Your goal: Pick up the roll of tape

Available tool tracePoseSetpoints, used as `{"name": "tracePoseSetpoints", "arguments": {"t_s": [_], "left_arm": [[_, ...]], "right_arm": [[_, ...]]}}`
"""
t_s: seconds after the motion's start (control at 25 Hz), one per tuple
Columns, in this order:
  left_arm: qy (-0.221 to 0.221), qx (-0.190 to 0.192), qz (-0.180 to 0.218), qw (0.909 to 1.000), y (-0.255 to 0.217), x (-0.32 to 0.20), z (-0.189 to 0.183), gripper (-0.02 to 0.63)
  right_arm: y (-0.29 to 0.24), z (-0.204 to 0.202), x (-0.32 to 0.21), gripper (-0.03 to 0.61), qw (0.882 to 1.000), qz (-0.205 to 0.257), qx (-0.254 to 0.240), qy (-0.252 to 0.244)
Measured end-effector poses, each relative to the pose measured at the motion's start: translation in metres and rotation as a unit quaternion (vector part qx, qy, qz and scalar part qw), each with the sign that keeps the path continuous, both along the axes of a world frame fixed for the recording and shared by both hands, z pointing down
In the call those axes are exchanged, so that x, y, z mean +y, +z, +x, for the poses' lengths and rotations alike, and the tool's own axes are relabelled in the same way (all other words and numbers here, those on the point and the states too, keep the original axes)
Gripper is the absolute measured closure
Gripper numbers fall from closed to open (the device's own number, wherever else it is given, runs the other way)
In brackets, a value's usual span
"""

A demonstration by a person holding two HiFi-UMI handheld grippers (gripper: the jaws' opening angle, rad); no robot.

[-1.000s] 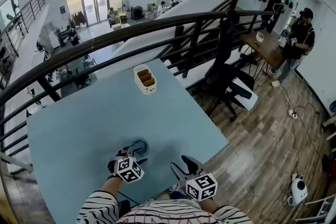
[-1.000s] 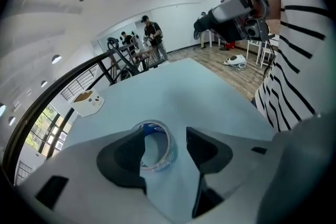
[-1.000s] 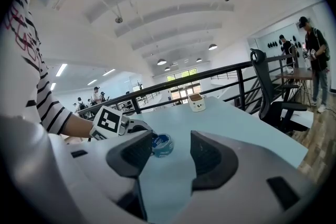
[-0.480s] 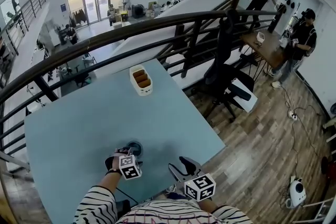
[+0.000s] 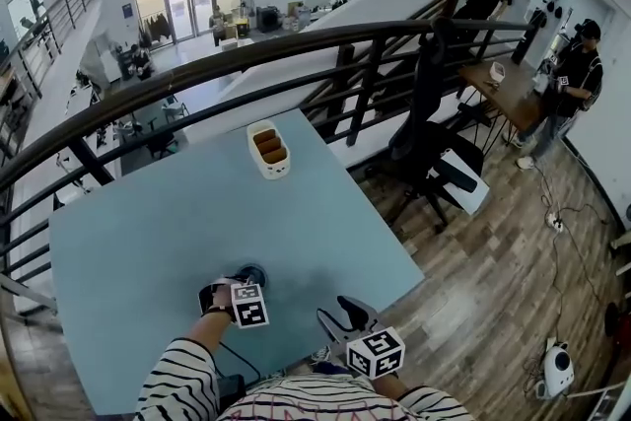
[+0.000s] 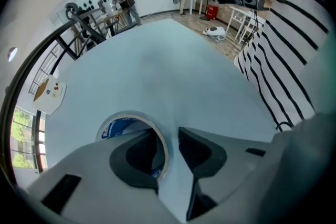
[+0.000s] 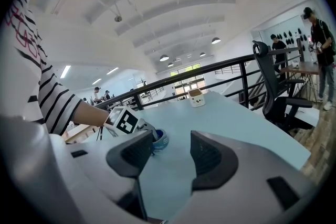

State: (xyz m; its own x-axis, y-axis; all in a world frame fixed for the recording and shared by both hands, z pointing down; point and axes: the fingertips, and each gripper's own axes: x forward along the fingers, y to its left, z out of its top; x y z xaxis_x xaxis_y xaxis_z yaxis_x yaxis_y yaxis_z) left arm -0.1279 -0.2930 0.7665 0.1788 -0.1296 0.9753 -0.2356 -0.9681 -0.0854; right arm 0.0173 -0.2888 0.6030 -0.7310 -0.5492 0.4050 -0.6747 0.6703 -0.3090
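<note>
Left gripper (image 6: 168,144) straddles the roll of tape (image 6: 121,124) wall, jaws just closing, not yet clamped; outer jaw at 3 o'clock. Right gripper (image 7: 170,157) released, empty.

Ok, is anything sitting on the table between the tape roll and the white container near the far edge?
Nothing. In the head view only bare blue table runs from the roll of tape to the white container.

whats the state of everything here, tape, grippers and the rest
tape, flat on the table, not lifted
left gripper, open, jaws just been closing, one inside the tape's hole, one outside, wall between them not yet pinched
right gripper, open, empty
white tub, upright at the table's far end, brown things inside
</note>
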Motion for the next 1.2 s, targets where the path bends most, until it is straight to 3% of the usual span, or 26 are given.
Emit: {"name": "tracePoseSetpoints", "arguments": {"t_s": [0.04,0.08,0.36,0.72,0.96,1.2], "left_arm": [[0.009,-0.009,0.004,0.9999,0.001,0.000,-0.002,0.500],[0.014,-0.015,0.009,0.9998,0.002,-0.001,-0.003,0.514],[-0.003,-0.020,0.033,0.9993,-0.001,-0.001,-0.004,0.520],[-0.055,0.035,0.094,0.9934,-0.024,0.001,0.009,0.528],[-0.115,0.088,0.155,0.9772,-0.065,-0.005,0.014,0.528],[-0.176,0.126,0.235,0.9476,-0.120,0.001,-0.001,0.528]], "right_arm": [[0.001,-0.001,0.000,0.357,1.000,0.000,-0.001,-0.003],[0.001,-0.003,0.000,0.357,1.000,0.000,-0.001,-0.006],[-0.001,-0.008,-0.002,0.357,1.000,0.001,-0.001,-0.024],[-0.006,-0.015,-0.003,0.357,0.999,0.006,-0.004,-0.043],[-0.009,-0.022,-0.006,0.357,0.998,0.010,-0.008,-0.060],[-0.018,-0.037,-0.010,0.357,0.997,0.020,-0.015,-0.079]]}}
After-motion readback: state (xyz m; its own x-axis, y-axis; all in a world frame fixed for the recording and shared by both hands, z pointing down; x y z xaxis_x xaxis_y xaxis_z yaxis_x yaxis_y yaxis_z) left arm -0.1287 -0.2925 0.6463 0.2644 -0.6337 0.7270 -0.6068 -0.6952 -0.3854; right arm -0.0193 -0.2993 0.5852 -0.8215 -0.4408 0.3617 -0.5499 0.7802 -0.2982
